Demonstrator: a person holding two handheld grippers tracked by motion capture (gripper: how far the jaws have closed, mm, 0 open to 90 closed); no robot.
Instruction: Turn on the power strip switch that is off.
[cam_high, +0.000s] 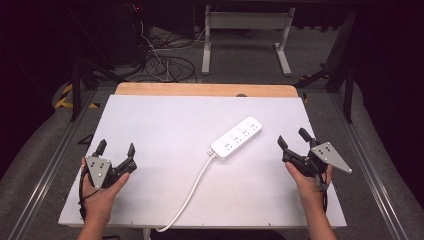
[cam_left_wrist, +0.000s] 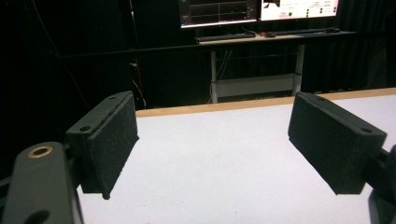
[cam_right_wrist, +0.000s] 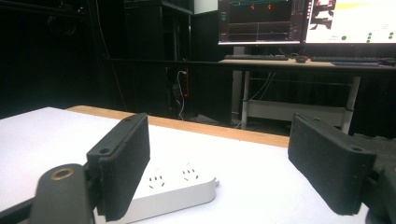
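White multi-socket power strip (cam_high: 236, 138), corded

We see a white rectangular table top (cam_high: 165, 125) with a light wooden strip along its far edge. Right of the frame's centre a white plastic power strip (cam_high: 236, 138) lies diagonally, its white cable (cam_high: 187, 197) trailing to the lower edge.

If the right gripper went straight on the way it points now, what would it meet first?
Probably the white power strip: it lies just ahead of the open right gripper, low and towards one jaw, so the gripper may only clip its end.
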